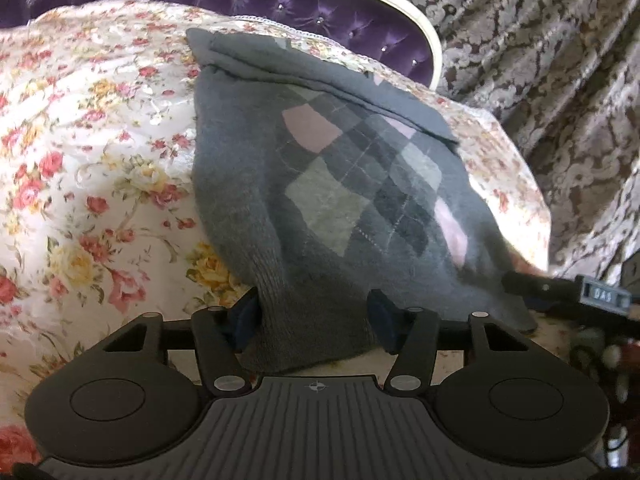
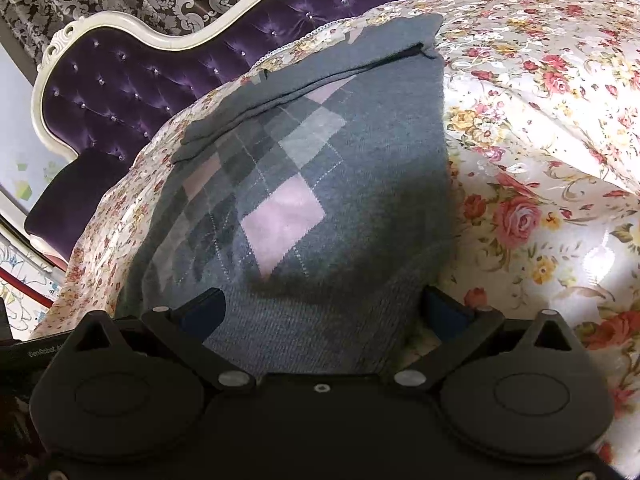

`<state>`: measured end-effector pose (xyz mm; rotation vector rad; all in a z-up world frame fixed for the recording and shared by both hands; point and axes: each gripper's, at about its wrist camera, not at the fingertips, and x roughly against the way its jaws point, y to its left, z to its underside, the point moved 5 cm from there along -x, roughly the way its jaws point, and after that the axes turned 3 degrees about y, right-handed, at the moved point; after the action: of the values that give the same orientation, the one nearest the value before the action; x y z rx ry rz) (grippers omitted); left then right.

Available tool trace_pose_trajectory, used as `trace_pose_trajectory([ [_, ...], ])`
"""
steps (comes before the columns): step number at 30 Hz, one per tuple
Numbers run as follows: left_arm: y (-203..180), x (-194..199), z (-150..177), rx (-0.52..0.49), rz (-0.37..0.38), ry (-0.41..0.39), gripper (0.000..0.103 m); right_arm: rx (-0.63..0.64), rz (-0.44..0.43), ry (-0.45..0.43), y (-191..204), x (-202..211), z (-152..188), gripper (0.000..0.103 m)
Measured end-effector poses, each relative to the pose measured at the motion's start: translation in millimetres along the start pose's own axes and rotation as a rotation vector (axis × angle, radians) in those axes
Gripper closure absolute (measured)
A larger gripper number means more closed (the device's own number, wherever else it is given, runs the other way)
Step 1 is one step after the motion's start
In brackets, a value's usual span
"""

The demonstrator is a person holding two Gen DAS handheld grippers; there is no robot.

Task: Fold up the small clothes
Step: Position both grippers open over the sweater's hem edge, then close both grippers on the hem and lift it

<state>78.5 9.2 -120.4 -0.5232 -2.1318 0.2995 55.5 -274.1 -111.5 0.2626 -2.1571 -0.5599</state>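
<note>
Both claws, left claw [image 1: 316, 320] and right claw [image 2: 324, 312], sit apart astride the sweater [image 1: 320, 184] hem; I'd clamp both corners evenly before lifting off the bedspread [image 1: 80, 160].

Grey argyle sweater's [image 1: 340, 184] ribbed hem hidden under both grippers' jaws; grip unclear.

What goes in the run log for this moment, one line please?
step: folding | item: grey argyle sweater on floral bedspread | left gripper: open, astride near hem | right gripper: open, astride near hem
</note>
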Motion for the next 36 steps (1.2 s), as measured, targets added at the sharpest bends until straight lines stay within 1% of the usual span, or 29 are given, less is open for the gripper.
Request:
trace_pose_trajectory([
  [2, 3, 0, -1, 0.014, 0.009, -0.002, 0.048, -0.003, -0.006, 0.004, 0, 0, 0, 0.000],
  [5, 8, 0, -3, 0.023, -0.033, -0.019, 0.048, -0.005, -0.012, 0.024, -1, 0, -1, 0.000],
  [7, 7, -1, -4, -0.007, -0.056, -0.019, 0.049, 0.001, -0.011, 0.037, 0, 0, -1, 0.000],
  [8, 5, -1, -5, -0.020, -0.069, -0.021, 0.059, 0.003, -0.008, 0.043, 1, -1, -1, 0.000],
  [9, 4, -2, -5, -0.035, -0.103, -0.028, 0.066, 0.006, -0.006, 0.049, 1, -1, -2, 0.000],
  [10, 4, -2, -5, -0.044, -0.126, -0.033, 0.077, 0.012, 0.001, 0.057, 2, -2, -2, 0.001],
  [11, 6, -2, -5, -0.047, -0.140, -0.041, 0.084, 0.017, 0.016, 0.062, 2, -2, -2, 0.006],
  [12, 8, -2, -6, -0.036, -0.136, -0.046, 0.086, 0.021, 0.037, 0.061, 1, -1, -2, 0.011],
  [13, 12, -1, -6, -0.015, -0.123, -0.052, 0.092, 0.026, 0.053, 0.057, 0, 0, -2, 0.027],
  [14, 15, -1, -6, 0.011, -0.104, -0.055, 0.096, 0.026, 0.065, 0.051, -2, 2, -3, 0.047],
  [15, 18, -1, -7, 0.025, -0.067, -0.063, 0.096, 0.017, 0.065, 0.051, -5, 3, -3, 0.060],
  [16, 21, 0, -7, 0.048, -0.051, -0.068, 0.096, -0.002, 0.055, 0.056, -8, 4, -3, 0.088],
  [18, 23, 2, -7, 0.069, -0.038, -0.078, 0.096, -0.033, 0.021, 0.047, -13, 7, -3, 0.090],
  [20, 22, 7, -7, 0.072, -0.029, -0.096, 0.096, -0.032, -0.006, 0.024, -11, 11, -5, 0.090],
  [25, 19, 22, -20, 0.094, 0.023, -0.140, 0.096, -0.048, -0.110, -0.068, -5, 29, -18, 0.090],
  [30, 15, 33, -45, 0.108, 0.079, -0.188, 0.096, -0.095, -0.217, -0.152, -3, 42, -44, 0.090],
  [36, 12, 38, -91, 0.099, 0.115, -0.242, 0.096, -0.137, -0.315, -0.244, -4, 48, -88, 0.090],
])
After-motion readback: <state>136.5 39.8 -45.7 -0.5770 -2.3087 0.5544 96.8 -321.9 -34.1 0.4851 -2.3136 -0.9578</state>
